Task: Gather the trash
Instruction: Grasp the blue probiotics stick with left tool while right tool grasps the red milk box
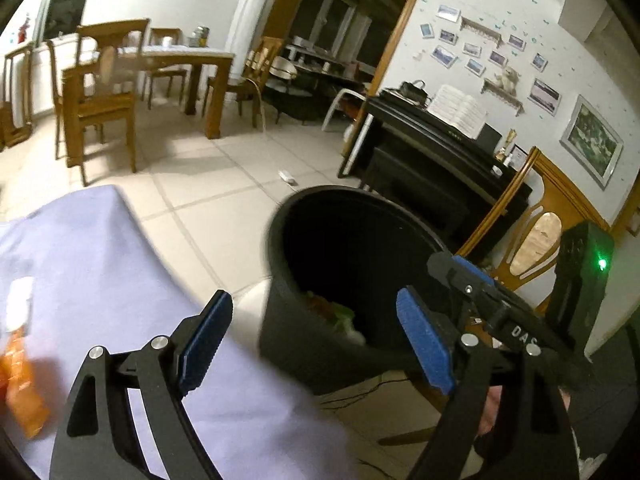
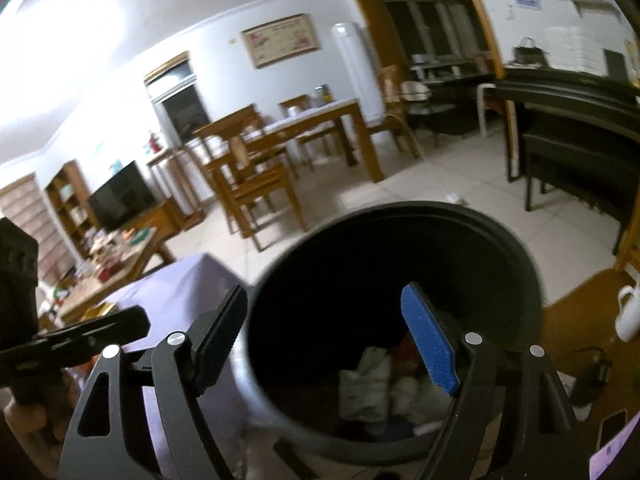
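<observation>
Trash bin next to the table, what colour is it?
Black, inside and out. The trash bin shows best in the right wrist view.

**Both grippers spread and empty**

We hold our left gripper (image 1: 316,340) with jaws wide apart, nothing between them. Our right gripper (image 2: 324,340) is likewise spread wide and empty, just to the right of the left.

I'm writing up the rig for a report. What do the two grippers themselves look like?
Both are black, with open triangular linkage arms joined by silver round pins. The left gripper has two fingers faced with blue ribbed pads. The right gripper looks the same; in the left view its body shows white letters "DAS" and a black box with a green light.
</observation>
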Demonstrator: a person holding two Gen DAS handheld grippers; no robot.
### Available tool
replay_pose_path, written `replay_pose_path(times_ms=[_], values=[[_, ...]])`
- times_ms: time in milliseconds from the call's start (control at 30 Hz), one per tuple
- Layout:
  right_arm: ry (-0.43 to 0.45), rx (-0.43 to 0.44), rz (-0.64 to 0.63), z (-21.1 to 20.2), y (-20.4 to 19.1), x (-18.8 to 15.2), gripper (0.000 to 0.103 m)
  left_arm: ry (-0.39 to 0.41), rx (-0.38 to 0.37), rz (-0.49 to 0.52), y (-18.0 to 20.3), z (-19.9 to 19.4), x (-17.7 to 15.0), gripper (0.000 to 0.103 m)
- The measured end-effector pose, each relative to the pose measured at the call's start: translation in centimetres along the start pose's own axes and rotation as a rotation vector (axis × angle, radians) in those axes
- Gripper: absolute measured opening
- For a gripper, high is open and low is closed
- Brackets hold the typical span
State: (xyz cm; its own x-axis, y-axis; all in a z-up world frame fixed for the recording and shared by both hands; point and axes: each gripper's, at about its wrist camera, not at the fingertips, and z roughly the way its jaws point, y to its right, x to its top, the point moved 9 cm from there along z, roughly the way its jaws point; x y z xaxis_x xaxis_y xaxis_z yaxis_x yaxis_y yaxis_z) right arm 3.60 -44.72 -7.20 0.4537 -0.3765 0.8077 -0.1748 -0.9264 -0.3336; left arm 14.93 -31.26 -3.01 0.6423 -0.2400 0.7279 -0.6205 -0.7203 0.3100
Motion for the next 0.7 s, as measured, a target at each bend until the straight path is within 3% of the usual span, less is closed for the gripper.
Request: replay_pose_path(times_ms=[200, 400, 567, 700], values=[[-0.051, 0.127, -0.102, 0.7, -9.9, -0.9, 0.081, 0.051, 0.141, -0.057, -6.7, -7.0, -1.4, 0.084], [-0.134, 0.279, -0.246, 1.4, -22.0, -3.3, 0.081, 0.046, 0.306, -0.163, -15.9, -14.1, -5.7, 0.084], [-0.205, 0.41, -0.422, 2.1, -32.9, -6.7, 0.094, -0.009, 0.409, -0.163, -21.7, -18.1, -9.2, 0.083], [-0.264, 0.462, -0.586, 4.1, -39.5, -10.0, 0.097, -0.059, 0.448, -0.126, -23.8, -18.6, -10.7, 0.068]])
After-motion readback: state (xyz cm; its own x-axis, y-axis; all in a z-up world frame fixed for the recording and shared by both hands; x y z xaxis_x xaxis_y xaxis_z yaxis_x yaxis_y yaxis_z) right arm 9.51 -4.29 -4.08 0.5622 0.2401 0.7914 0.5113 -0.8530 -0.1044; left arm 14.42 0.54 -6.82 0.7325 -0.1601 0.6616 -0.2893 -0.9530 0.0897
